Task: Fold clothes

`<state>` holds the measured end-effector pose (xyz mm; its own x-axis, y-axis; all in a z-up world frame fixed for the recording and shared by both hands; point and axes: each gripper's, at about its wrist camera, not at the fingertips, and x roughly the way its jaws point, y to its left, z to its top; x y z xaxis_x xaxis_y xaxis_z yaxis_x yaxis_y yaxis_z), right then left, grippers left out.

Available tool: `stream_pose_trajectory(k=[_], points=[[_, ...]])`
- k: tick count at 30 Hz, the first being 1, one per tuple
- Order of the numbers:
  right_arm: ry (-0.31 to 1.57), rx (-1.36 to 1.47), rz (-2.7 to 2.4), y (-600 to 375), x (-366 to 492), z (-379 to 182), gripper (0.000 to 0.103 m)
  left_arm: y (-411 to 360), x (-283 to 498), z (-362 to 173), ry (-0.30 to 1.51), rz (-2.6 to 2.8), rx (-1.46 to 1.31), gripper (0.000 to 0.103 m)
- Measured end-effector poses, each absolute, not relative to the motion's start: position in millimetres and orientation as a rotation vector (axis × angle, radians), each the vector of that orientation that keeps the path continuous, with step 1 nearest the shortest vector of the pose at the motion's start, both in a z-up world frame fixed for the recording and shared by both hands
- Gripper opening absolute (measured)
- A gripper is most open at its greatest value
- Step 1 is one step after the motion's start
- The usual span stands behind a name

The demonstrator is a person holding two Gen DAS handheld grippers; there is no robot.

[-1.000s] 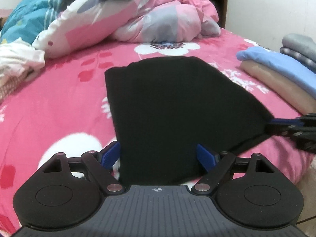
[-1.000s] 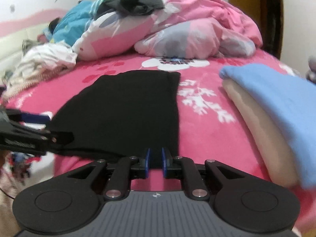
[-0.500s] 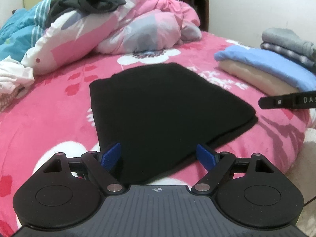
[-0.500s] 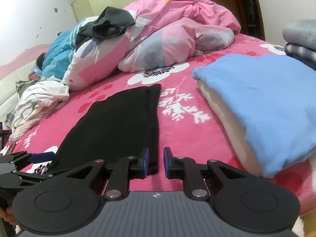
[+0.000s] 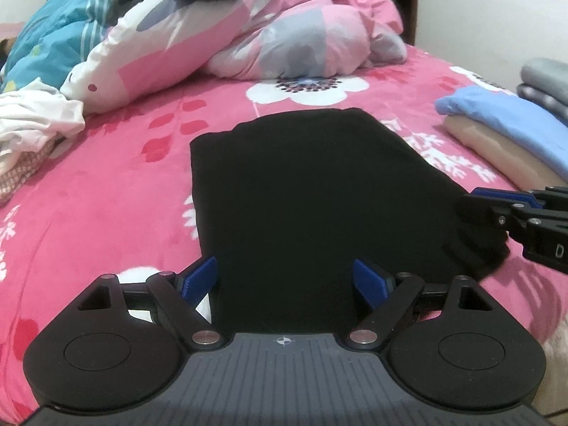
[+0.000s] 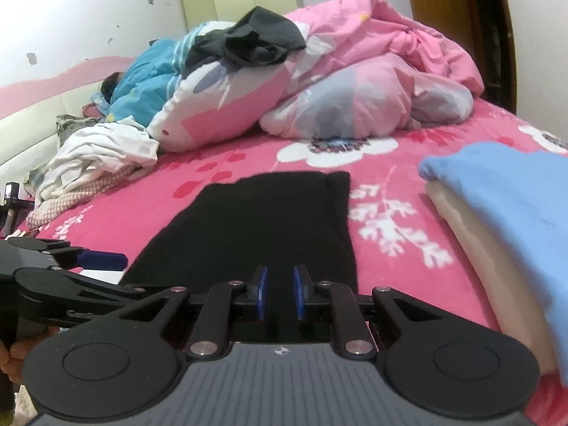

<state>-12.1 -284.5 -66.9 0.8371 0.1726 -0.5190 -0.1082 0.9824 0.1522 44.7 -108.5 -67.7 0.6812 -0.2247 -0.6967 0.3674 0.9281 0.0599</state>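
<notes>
Left gripper [image 5: 285, 278] is sitting wide open over the folded black fabric garment [image 5: 312, 191], gripping nothing; garment is lying flat on the pink floral bedsheet [image 5: 106, 191]. Right view: right gripper [image 6: 280, 293] is showing a narrow gap above the garment's near edge; whether it's pinching cloth, can't tell.
</notes>
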Motion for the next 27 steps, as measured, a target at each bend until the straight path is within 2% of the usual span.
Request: stream_pose_trajectory(k=[3, 6, 10, 16, 27], points=[[0.557, 0.069, 0.143, -276.9, -2.0, -70.2, 0.016, -114.4, 49.1, -73.2, 0.785, -0.314, 0.23, 0.086], [0.639, -0.034, 0.11, -274.3, 2.8, -94.7, 0.016, -118.4, 49.2, -77.8, 0.803, -0.297, 0.256, 0.088], [0.658, 0.006, 0.12, -282.4, -4.3, -83.8, 0.016, -120.2, 49.5, -76.9, 0.81, -0.289, 0.271, 0.089], [0.577, 0.039, 0.132, -286.4, 11.5, -54.5, 0.016, -122.6, 50.0, -75.4, 0.819, -0.282, 0.286, 0.09], [0.632, -0.001, 0.145, -289.7, 58.1, -76.9, 0.016, -125.2, 52.5, -74.6, 0.831, -0.27, 0.3, 0.09]])
